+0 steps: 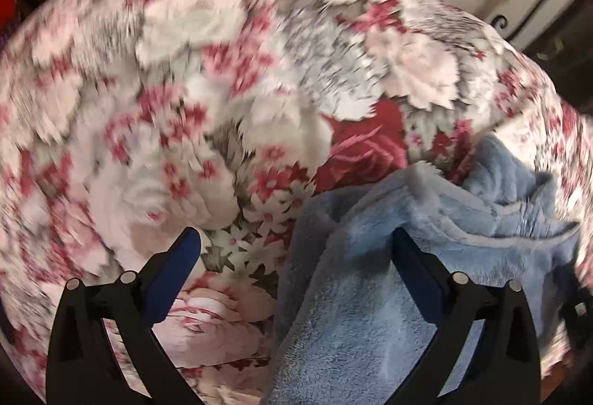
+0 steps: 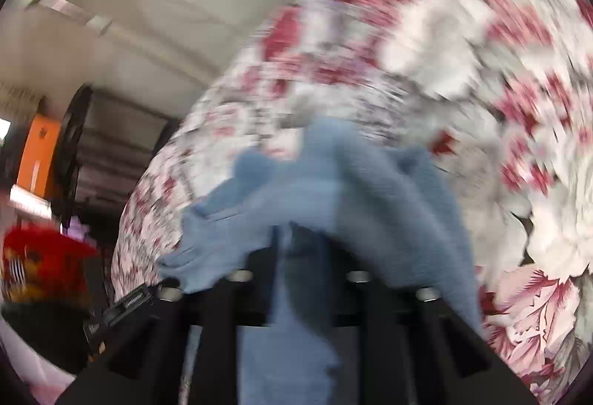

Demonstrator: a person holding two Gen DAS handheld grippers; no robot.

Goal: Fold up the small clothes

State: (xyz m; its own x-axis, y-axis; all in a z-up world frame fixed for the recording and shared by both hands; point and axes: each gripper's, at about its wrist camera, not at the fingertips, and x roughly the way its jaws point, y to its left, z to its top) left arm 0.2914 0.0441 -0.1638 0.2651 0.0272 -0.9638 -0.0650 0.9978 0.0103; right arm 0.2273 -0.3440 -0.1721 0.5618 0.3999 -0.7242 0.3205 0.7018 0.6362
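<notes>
Two claws over a floral blanket (image 1: 207,78), much of it blurred. Left claw (image 1: 296,241) points steeply down, jaws wide apart, released; blue fleece garment (image 1: 370,293) lies under it, draped on its right finger. Right claw (image 2: 300,241) tilted down, fingertips buried under the garment (image 2: 333,190); grip can't be told.

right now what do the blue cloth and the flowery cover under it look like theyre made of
Blue cloth: looks like soft fleece or plush, matte, with a fuzzy nap and a stitched hem. Flowery cover: probably a printed plush blanket, going by its soft folds; blur hides the weave.
</notes>
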